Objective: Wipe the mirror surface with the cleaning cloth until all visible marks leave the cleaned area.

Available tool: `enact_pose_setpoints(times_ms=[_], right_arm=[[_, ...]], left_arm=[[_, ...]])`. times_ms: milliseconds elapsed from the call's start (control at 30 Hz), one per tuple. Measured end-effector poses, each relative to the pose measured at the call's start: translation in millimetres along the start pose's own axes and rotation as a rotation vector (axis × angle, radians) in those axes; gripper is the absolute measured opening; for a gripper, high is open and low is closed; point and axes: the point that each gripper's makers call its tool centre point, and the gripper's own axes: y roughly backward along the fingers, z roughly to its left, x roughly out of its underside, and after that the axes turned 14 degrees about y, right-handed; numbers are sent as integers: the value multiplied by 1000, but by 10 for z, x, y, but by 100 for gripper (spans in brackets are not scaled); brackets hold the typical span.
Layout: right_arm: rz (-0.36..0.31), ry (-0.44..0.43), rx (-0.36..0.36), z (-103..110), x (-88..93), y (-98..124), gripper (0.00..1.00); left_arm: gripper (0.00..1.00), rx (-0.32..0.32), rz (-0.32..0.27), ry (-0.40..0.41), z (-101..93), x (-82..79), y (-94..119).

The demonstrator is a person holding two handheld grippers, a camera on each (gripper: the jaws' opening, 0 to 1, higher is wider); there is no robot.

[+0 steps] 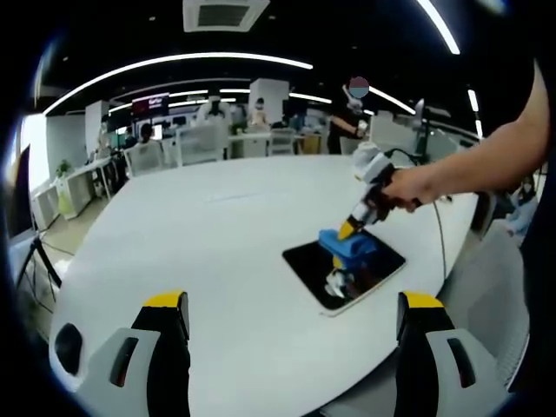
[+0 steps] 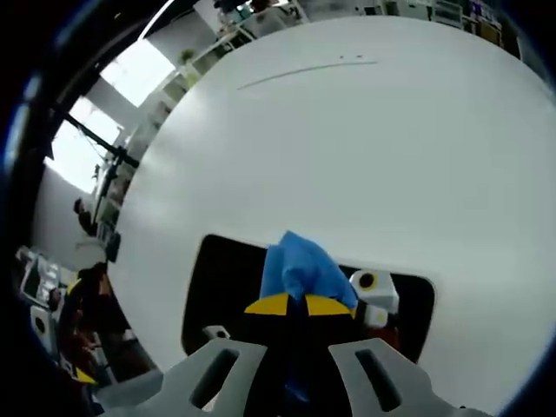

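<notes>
A dark rectangular mirror [image 1: 306, 265] lies flat on the white table [image 1: 208, 252], slightly right of centre. A blue cleaning cloth [image 1: 348, 246] rests on its far half. My right gripper [image 1: 349, 229], held by a hand [image 1: 408, 186], comes down from the right and is shut on the cloth. In the right gripper view the yellow-tipped right gripper [image 2: 301, 306] pinches the blue cloth [image 2: 300, 261] against the mirror [image 2: 224, 287], whose glass reflects parts of the gripper. My left gripper [image 1: 293, 301] hovers open near the table's front edge, short of the mirror, holding nothing.
The person's arm [image 1: 486, 156] reaches in from the right. A grey chair [image 1: 486, 278] stands beside the table's right edge. Behind the table are office desks, chairs [image 1: 200, 143] and several people [image 1: 347, 122]. The table's left edge [image 2: 130, 261] drops off beside the mirror.
</notes>
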Motion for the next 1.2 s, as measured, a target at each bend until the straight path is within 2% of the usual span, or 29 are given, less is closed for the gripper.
enact_pose_setpoints(times_ms=[567,967,1200], right_arm=[[0,-20,18,-212,87,120,0],[-25,-2,33,-199,92,112,0],[-36,-18,22,-89,233,164,0]], left_arm=[[100,11,0,-7,2,-21,-47],[100,21,4,-13,-34,-7,-71],[100,21,12,-23,-10,22,-46]])
